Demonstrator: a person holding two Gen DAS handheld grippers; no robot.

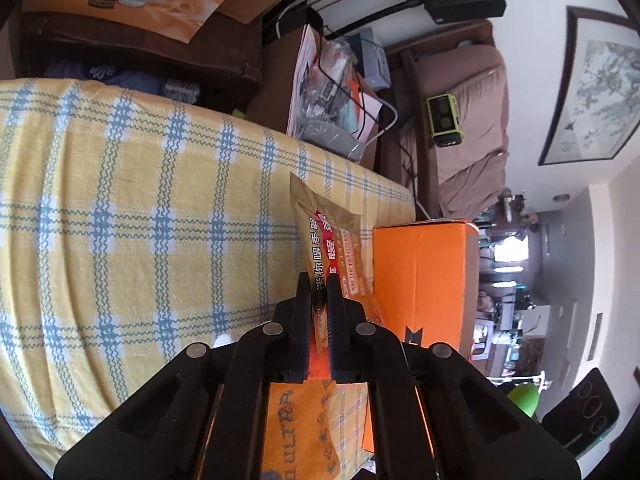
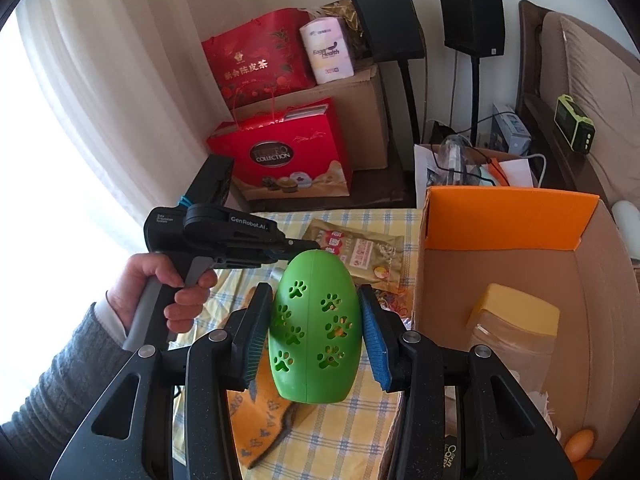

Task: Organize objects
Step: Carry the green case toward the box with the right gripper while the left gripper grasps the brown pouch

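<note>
A gold and orange snack-like packet [image 1: 328, 236] with red labels lies on the yellow plaid tablecloth [image 1: 140, 220], and my left gripper [image 1: 321, 284] is shut on its near end. In the right wrist view that same packet [image 2: 360, 248] sits beside the orange cardboard box [image 2: 508, 216], with the left gripper [image 2: 310, 245] reaching in from the left in a person's hand [image 2: 160, 280]. My right gripper [image 2: 315, 288] is shut on a green egg-shaped toy [image 2: 314, 320] with paw-print holes, held upright above the table.
The open box [image 1: 420, 272] holds a yellow-lidded container [image 2: 516, 316] and an orange ball [image 2: 580, 442]. Coloured rubber bands [image 2: 390, 300] and an orange paw-print cloth [image 2: 264, 420] lie on the table. Red gift boxes [image 2: 280, 160] and speaker stands are behind.
</note>
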